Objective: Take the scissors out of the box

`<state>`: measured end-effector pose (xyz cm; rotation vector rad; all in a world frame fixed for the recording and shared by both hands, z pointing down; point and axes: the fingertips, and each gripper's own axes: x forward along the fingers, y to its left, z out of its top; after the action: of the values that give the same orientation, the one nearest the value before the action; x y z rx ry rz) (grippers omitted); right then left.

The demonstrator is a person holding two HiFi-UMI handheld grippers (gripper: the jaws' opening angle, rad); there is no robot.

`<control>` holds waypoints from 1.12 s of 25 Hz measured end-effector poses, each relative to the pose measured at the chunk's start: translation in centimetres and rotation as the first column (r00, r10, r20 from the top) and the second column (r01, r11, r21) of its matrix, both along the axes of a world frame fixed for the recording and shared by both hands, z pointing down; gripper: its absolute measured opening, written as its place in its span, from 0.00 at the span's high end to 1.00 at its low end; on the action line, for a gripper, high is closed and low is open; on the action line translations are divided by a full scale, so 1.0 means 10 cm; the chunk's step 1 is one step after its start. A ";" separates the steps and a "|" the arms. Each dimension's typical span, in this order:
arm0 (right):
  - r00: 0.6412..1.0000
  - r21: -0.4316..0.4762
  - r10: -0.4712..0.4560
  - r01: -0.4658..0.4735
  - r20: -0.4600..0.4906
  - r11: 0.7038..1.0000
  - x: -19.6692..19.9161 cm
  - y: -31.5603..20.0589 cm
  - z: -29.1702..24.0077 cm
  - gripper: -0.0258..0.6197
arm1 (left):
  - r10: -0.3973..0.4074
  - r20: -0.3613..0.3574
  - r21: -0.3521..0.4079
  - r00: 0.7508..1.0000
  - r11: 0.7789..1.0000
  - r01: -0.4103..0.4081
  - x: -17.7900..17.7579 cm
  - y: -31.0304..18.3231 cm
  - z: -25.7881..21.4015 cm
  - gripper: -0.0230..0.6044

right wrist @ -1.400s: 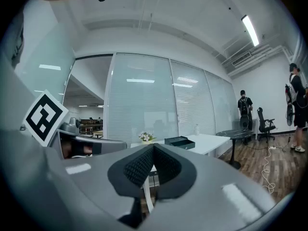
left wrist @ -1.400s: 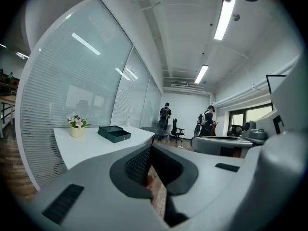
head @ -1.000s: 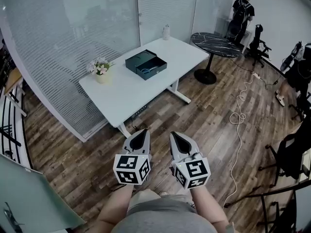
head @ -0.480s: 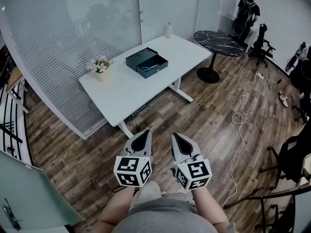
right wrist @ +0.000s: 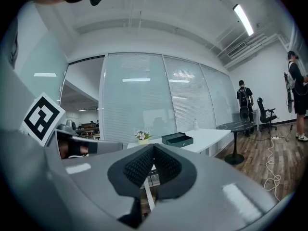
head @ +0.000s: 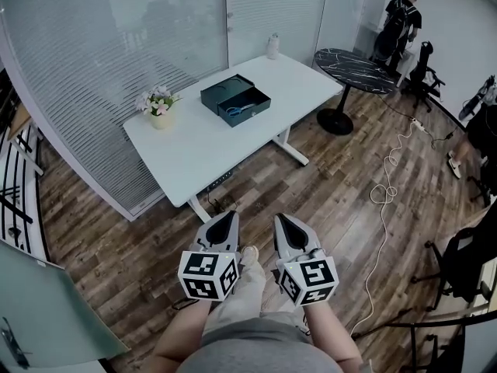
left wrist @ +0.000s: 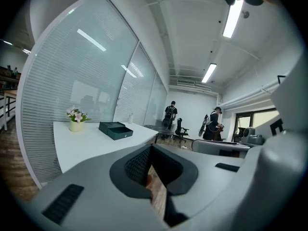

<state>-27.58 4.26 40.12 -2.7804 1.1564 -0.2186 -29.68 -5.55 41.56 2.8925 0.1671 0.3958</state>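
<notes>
An open dark green box (head: pixel 235 99) sits on the white table (head: pixel 202 146) across the room; the blue-handled scissors (head: pixel 238 110) lie inside it. Both grippers are held side by side low in the head view, far short of the table. My left gripper (head: pixel 225 215) is shut and holds nothing. Beside it my right gripper (head: pixel 279 217) is also shut and empty. The left gripper view has the box (left wrist: pixel 116 130) small beyond the jaws (left wrist: pixel 151 149). In the right gripper view the box (right wrist: pixel 177 139) stands on the table past the closed tips (right wrist: pixel 153 149).
A pot of flowers (head: pixel 158 112) stands at the table's left and a white bottle (head: pixel 273 46) at its far corner. A round black table (head: pixel 353 70), office chairs (head: pixel 423 67), a person (head: pixel 402 22) and a white cable (head: pixel 384 189) on the wood floor lie to the right. Glass partitions stand behind the table.
Both grippers have drifted a little toward the table with the walking person. A leg and light shoe now show between them. The jaws stay shut.
</notes>
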 end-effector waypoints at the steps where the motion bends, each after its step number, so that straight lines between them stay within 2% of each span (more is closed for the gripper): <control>1: 1.000 0.000 0.003 -0.003 -0.003 1.000 0.07 0.00 0.00 0.95 | 0.000 0.001 0.001 1.000 1.000 0.000 0.07 -0.02 0.01 0.95; 10: 1.000 -0.018 0.003 -0.003 -0.001 1.000 0.92 -0.13 0.07 0.95 | -0.001 -0.004 -0.005 1.000 1.000 0.001 0.99 -0.21 0.05 0.95; 18: 1.000 -0.015 -0.014 0.014 -0.011 1.000 1.95 -0.49 0.10 0.95 | -0.022 0.010 -0.024 1.000 0.999 0.023 1.96 -0.55 0.19 0.95; 28: 0.995 -0.023 -0.096 0.095 -0.021 0.995 3.09 -1.04 -0.04 0.95 | -0.051 0.030 -0.021 0.998 0.998 0.051 3.10 -0.96 0.19 0.96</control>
<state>3.35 -6.16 39.68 -2.7557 1.3018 -0.2118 1.33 -15.11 43.45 2.8611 0.0920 0.4243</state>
